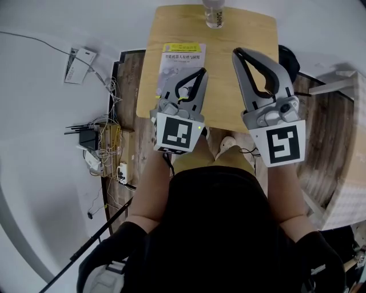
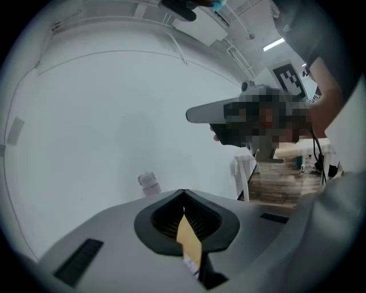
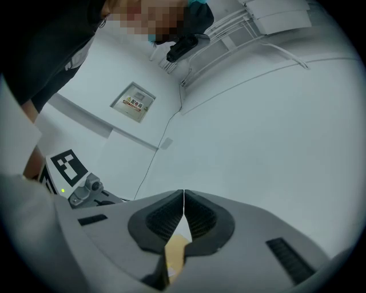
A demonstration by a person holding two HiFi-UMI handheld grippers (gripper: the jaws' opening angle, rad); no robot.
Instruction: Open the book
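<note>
1. the book (image 1: pixel 182 57) lies closed and flat, cover up, on the far left part of the wooden counter (image 1: pixel 240 86). a clear water bottle (image 1: pixel 214 14) stands beyond it at the far edge.
2. the left tool (image 1: pixel 201 73) is held over the book's near right part. its jaws are pressed together with nothing between them. whether the tip touches the cover i can't tell.
3. the right tool (image 1: pixel 236 53) is held over bare wood just to the right of the book. its jaws are closed too, and empty.
4. it looks to me like a thin paperback with a glossy cover: light, bendy, and likely to slide on the wood if pushed sideways.
5. i can't make out which long edge is the spine. i'd take the cover alone at a corner of its free edge, with the jaws opened only narrowly, and lift it over. the other tool should rest on the pages near the spine, so the whole book doesn't come up or skate away.
</note>
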